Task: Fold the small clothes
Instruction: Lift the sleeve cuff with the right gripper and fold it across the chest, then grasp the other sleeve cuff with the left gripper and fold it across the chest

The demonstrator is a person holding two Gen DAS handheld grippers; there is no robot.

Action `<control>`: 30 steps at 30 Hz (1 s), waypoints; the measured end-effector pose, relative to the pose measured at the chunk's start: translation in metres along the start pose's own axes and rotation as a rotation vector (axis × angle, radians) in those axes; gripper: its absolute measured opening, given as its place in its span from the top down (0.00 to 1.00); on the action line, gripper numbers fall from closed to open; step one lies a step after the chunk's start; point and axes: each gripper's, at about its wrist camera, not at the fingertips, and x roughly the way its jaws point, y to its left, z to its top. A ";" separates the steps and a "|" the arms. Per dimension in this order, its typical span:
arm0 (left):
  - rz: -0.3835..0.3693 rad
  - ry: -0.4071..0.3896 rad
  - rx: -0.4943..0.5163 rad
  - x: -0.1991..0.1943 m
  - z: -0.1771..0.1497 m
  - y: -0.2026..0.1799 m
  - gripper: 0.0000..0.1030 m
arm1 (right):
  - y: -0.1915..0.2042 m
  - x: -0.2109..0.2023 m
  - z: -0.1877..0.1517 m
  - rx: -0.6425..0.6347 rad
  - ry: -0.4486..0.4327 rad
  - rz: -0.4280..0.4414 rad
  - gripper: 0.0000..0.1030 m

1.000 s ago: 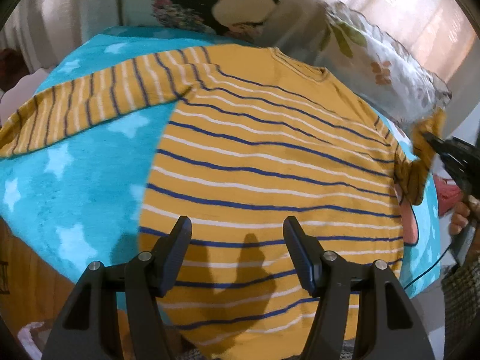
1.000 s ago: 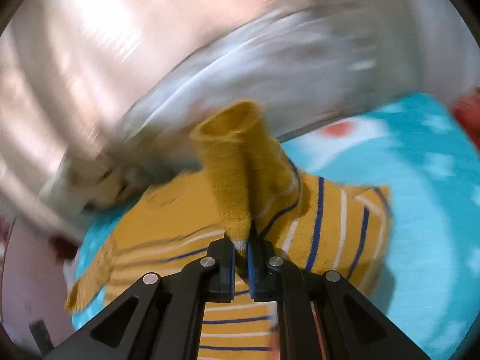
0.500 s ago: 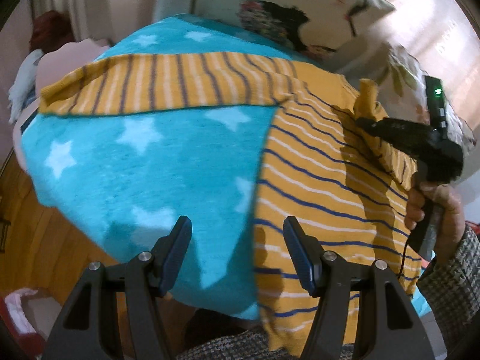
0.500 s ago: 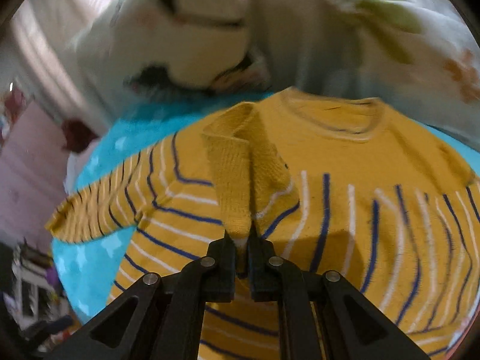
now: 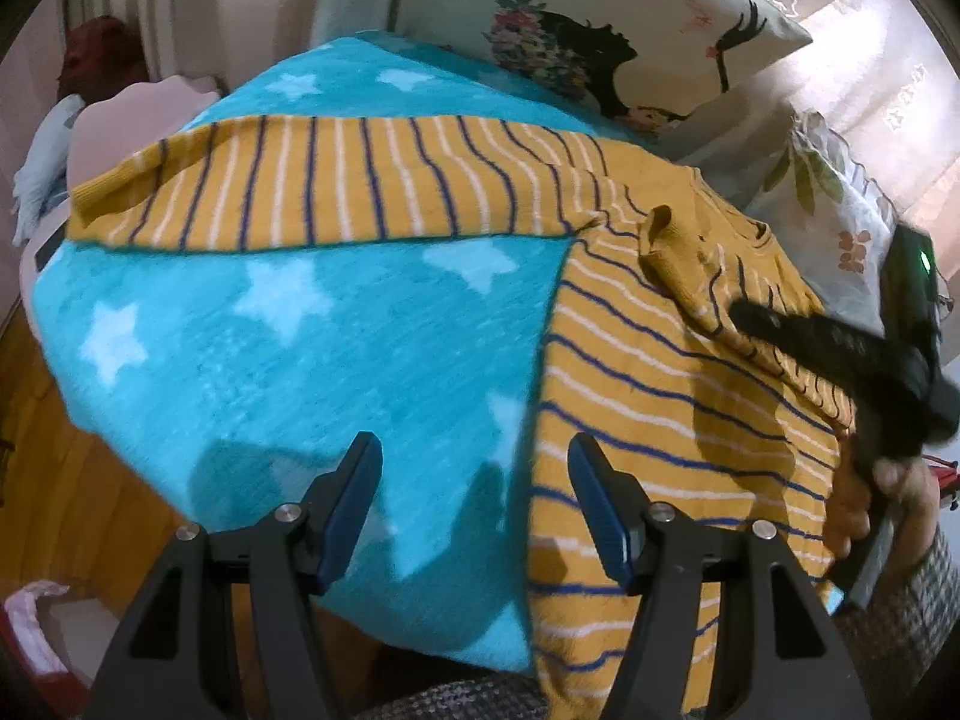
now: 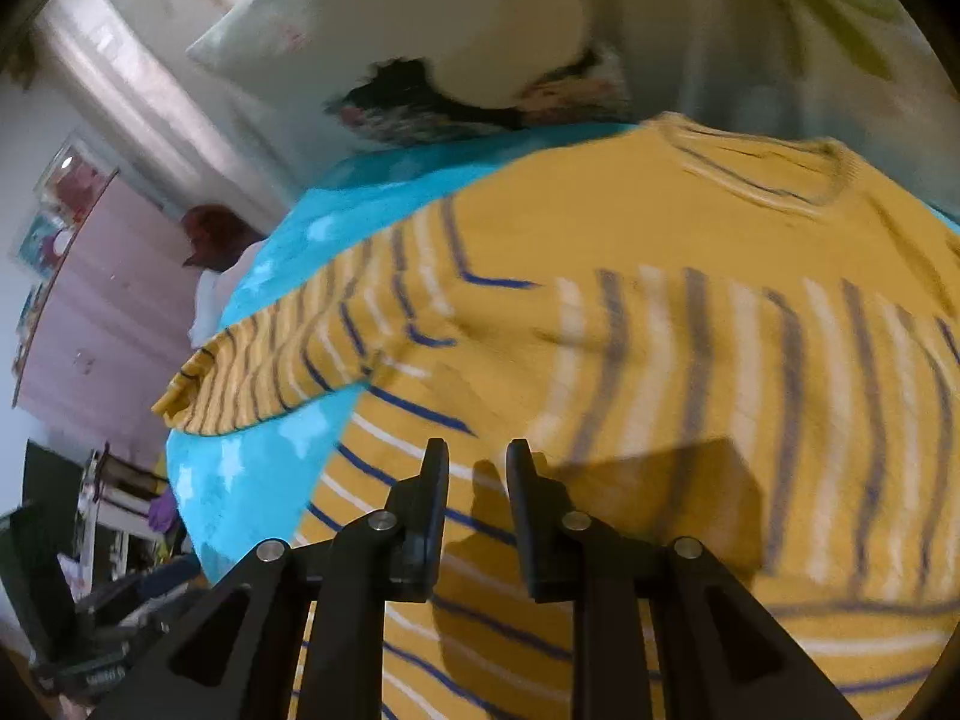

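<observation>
Both claws, left and right, gape empty over striped sweater.

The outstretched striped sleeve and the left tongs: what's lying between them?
In the left wrist view, only the turquoise star blanket lies between the outstretched sleeve and the open left tongs; nothing else rests on that stretch.

Warm indoor light falls from above, casting dark finger shadows on the blue star blanket at 6 o'clock. The left view is fairly sharp; the right view smears the striped sweater with motion blur. Fisheye bending and black vignette ring both edges.
</observation>
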 end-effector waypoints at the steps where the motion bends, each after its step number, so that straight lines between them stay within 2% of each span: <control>1: -0.003 0.001 0.002 0.003 0.003 -0.001 0.38 | -0.008 -0.008 -0.005 0.025 -0.005 -0.015 0.78; 5: 0.024 -0.021 -0.025 0.009 0.017 0.010 0.38 | -0.036 -0.036 -0.033 0.130 -0.030 -0.055 0.73; 7: 0.060 -0.053 -0.082 0.012 0.029 0.031 0.34 | -0.044 -0.050 -0.046 0.166 -0.048 -0.063 0.72; 11: 0.112 -0.081 -0.259 0.020 0.053 0.091 0.34 | -0.053 -0.069 -0.062 0.198 -0.073 -0.087 0.71; 14: 0.249 -0.123 -0.300 0.018 0.068 0.128 0.34 | -0.058 -0.080 -0.066 0.214 -0.091 -0.105 0.71; 17: 0.430 -0.164 -0.236 0.014 0.078 0.152 0.33 | -0.065 -0.087 -0.067 0.233 -0.100 -0.118 0.69; 19: 0.527 -0.162 -0.175 0.021 0.090 0.165 0.33 | -0.069 -0.088 -0.069 0.245 -0.098 -0.134 0.69; 21: 0.590 -0.142 -0.118 0.032 0.109 0.177 0.33 | -0.072 -0.087 -0.071 0.252 -0.088 -0.146 0.69; 23: 0.645 -0.107 -0.117 0.041 0.137 0.202 0.33 | -0.073 -0.083 -0.072 0.253 -0.071 -0.155 0.69; 24: 0.643 -0.098 -0.155 0.039 0.146 0.214 0.33 | -0.073 -0.082 -0.072 0.250 -0.064 -0.157 0.69; 25: 0.615 -0.107 -0.238 0.031 0.157 0.231 0.33 | -0.072 -0.080 -0.072 0.245 -0.057 -0.160 0.69; 27: 0.570 -0.153 -0.331 0.012 0.161 0.244 0.34 | -0.070 -0.078 -0.070 0.243 -0.056 -0.162 0.69; 28: 0.523 -0.189 -0.365 -0.003 0.156 0.249 0.34 | -0.068 -0.078 -0.069 0.241 -0.058 -0.159 0.69; 30: 0.465 -0.194 -0.383 -0.011 0.147 0.250 0.34 | -0.065 -0.078 -0.068 0.233 -0.063 -0.157 0.67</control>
